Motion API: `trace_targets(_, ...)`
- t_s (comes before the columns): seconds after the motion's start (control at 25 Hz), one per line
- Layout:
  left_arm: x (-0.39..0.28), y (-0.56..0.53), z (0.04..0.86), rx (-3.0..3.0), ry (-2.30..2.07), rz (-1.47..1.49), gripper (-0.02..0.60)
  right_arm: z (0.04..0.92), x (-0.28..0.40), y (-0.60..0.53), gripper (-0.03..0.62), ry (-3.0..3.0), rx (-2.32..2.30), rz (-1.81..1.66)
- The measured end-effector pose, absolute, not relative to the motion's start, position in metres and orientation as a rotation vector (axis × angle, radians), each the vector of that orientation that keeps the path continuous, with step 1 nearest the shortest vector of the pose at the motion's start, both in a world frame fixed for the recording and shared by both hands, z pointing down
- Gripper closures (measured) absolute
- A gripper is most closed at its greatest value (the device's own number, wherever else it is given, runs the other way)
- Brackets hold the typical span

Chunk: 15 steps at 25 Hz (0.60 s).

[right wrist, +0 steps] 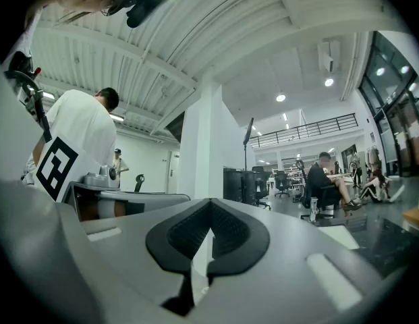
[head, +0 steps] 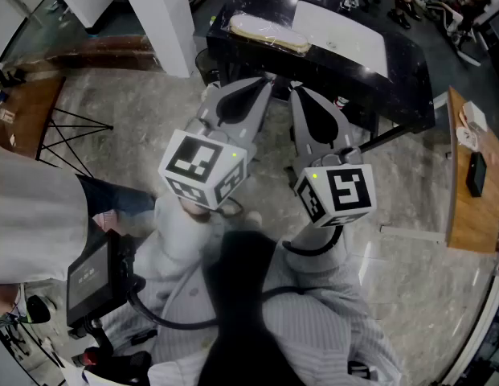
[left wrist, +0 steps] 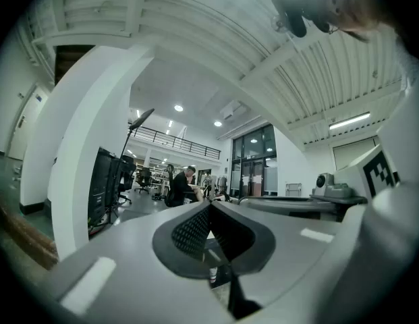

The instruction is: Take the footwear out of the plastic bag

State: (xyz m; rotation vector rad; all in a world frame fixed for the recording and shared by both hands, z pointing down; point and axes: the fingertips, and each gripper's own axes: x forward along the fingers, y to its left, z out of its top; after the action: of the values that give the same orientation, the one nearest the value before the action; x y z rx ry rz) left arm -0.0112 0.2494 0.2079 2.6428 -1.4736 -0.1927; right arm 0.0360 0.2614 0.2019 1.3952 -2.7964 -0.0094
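A clear plastic bag (head: 269, 32) with pale beige footwear inside lies on the far left part of a black table (head: 394, 79). Both grippers are held up close to my body, short of the table, side by side and pointing toward it. In the head view the left gripper (head: 263, 84) is shut and holds nothing. Beside it the right gripper (head: 297, 88) is also shut and bare. In the left gripper view the left gripper (left wrist: 209, 205) looks level across a large hall, and the right gripper (right wrist: 210, 201) does the same in the right gripper view; neither shows the bag.
A white sheet (head: 345, 30) lies on the black table beside the bag. A white pillar (head: 165, 14) stands at the back left. A wooden table (head: 466, 207) with small items is at the right, another wooden desk (head: 20, 115) at the left. A seated person (right wrist: 327, 181) is far off.
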Motion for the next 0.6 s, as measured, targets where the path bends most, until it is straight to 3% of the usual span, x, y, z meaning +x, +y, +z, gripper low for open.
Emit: trace_targets(0.6, -0.0115, 0.2423, 0.212, 2.612, -1.503, -0.202, 0.581, 0.2014, 0.0397, 0.2559, 0.58, -2.837, 1.374, 0.011)
